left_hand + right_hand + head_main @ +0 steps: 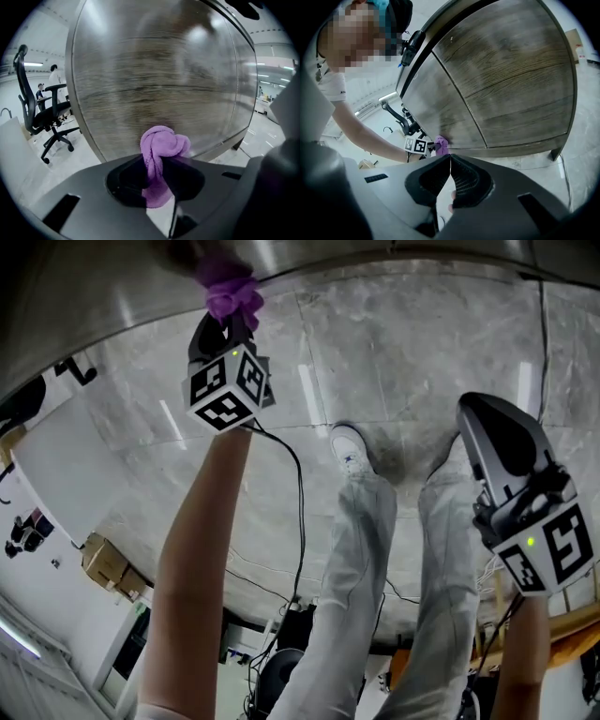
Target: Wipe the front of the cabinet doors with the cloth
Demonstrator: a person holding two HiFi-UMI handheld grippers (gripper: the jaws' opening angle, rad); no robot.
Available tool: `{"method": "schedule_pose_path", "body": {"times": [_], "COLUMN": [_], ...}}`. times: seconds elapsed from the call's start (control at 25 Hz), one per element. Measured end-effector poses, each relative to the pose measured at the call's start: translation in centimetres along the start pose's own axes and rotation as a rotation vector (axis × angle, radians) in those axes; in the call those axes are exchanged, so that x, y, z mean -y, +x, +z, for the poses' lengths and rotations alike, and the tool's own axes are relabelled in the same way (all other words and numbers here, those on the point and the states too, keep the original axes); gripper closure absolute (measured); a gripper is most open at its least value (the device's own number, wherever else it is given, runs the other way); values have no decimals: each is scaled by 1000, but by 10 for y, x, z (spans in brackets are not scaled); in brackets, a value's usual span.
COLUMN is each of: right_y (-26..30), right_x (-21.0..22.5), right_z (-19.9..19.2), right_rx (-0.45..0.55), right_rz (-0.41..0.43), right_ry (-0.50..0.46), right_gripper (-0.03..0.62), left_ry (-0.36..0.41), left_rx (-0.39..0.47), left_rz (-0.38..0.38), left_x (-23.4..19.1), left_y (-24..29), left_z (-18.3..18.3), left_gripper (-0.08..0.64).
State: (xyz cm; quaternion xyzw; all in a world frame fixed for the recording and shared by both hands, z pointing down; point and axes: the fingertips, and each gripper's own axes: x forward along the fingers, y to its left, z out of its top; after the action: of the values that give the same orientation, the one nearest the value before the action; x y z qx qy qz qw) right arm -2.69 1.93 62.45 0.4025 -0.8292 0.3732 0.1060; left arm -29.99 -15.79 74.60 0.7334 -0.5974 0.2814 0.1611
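Head view: a bare left arm stretches straight out, the left tool (228,322) pressing a purple cloth (230,292) to the cabinet door (375,257); the right tool (483,418) hangs beside the legs. Left gripper view: the jaws clamp the soft, knotted cloth, its length running along them, bunched end on streaky wood grain. Right gripper view: that tool's jaws meet on nothing, well apart from the doors.

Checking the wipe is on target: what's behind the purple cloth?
The wood-grain cabinet door stands right behind the cloth, near its lower edge. The patch of door under the wad is covered, so its surface there cannot be seen.
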Motion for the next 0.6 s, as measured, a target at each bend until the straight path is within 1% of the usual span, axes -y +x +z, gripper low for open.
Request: {"method": "schedule_pose_path", "body": {"times": [0.36,0.52,0.6], "right_y": [19,24,24], "right_x": [-28,-38,-47], "right_z": [15,24,30], "right_rx": [1,9,3], "right_rz": [13,10,17], "right_ry": [-36,-48,-66], "right_gripper": [565,565,565], "left_ry": [-49,-12,-23], "left_rx": [-30,-50,-51], "left_rz": [131,138,146], "left_x": [-90,-106,-109], "left_y": [-18,-22,-28], "left_z": [-5,-5,-4], "left_gripper": [460,460,460]}}
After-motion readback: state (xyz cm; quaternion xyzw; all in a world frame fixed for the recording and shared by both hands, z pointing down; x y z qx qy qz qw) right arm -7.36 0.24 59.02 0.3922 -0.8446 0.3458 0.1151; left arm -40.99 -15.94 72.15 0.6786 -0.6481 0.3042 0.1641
